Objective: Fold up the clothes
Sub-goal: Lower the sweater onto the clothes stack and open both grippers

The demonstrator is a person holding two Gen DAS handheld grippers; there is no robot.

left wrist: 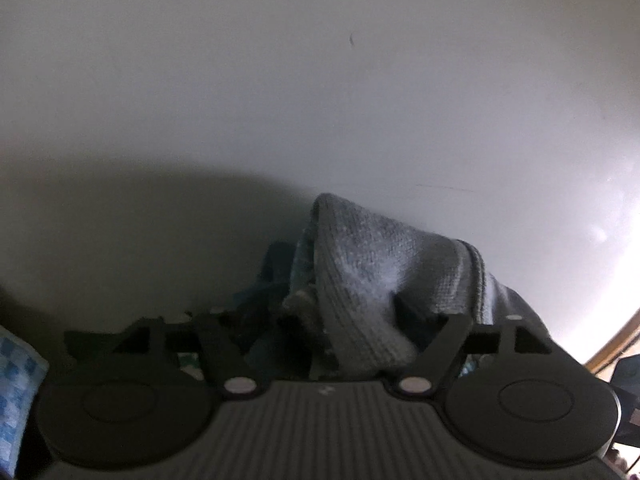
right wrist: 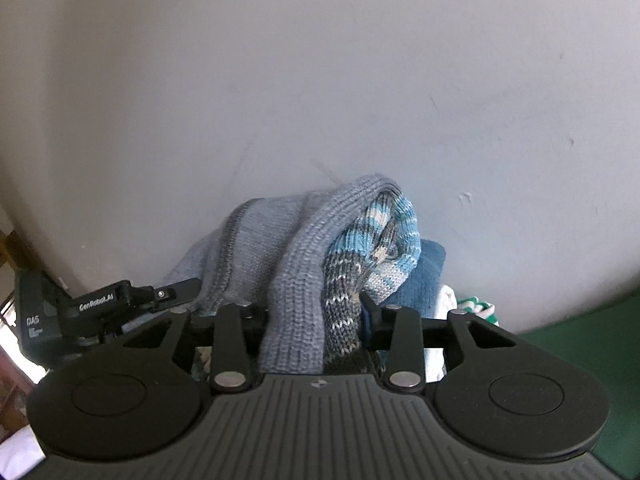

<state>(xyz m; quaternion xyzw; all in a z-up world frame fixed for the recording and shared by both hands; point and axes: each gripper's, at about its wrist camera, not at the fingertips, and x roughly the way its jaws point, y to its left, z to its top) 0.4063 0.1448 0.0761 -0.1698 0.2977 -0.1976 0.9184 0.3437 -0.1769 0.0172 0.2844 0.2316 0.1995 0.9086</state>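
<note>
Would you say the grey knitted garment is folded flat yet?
No: the knitted garment hangs bunched, gripped by both the right gripper and left gripper.

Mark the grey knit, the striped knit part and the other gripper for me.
grey knit (right wrist: pixel 298 280), right wrist view, ribbed fold between the jaws.
striped knit (right wrist: pixel 384 224), right wrist view, blue-and-white banded bulge.
left gripper (right wrist: pixel 176 294), right wrist view, finger end.
</note>
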